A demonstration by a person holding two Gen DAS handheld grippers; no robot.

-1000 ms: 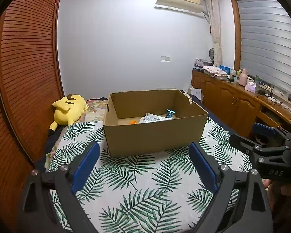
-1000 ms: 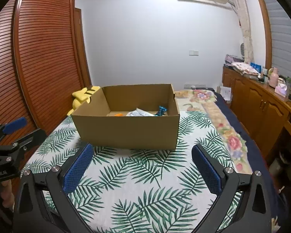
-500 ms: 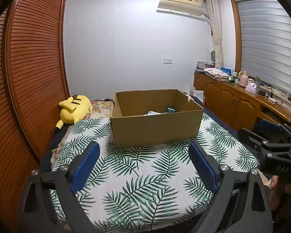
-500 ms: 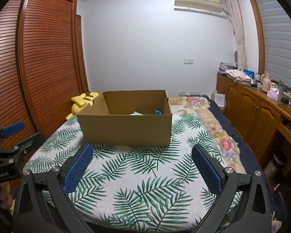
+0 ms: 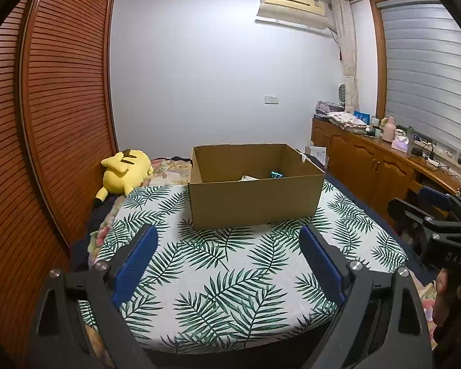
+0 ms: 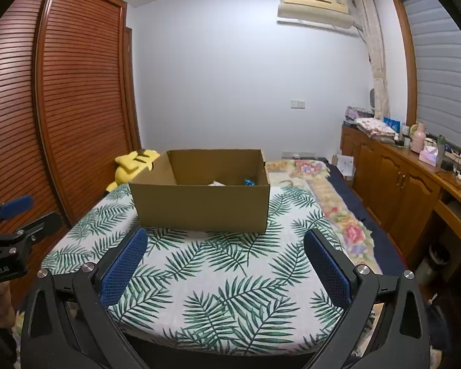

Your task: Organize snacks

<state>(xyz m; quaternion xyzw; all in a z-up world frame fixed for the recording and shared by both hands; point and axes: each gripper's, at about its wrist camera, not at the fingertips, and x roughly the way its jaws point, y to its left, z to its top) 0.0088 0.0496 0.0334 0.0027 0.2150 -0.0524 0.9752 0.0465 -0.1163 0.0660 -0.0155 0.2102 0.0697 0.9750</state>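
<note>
An open cardboard box (image 5: 255, 203) (image 6: 201, 206) stands on the leaf-print cloth (image 5: 230, 273) (image 6: 218, 276) of a bed. Inside it only the tops of a white snack packet (image 5: 249, 178) (image 6: 216, 183) and a blue snack packet (image 5: 276, 174) (image 6: 249, 182) show above the front wall. My left gripper (image 5: 229, 263) is open and holds nothing, well short of the box over the cloth's near part. My right gripper (image 6: 226, 266) is likewise open, with nothing between its blue pads (image 6: 123, 269). Each gripper appears at the edge of the other's view.
A yellow plush toy (image 5: 124, 170) lies at the cloth's far left. Slatted wooden wardrobe doors (image 5: 46, 117) run along the left. Wooden cabinets (image 6: 393, 181) with clutter on top line the right wall. A floral blanket (image 6: 332, 209) lies right of the cloth.
Both grippers have drawn back from the box, which now looks smaller and farther off. The near edge of the bed has come into view. Both stay open.
</note>
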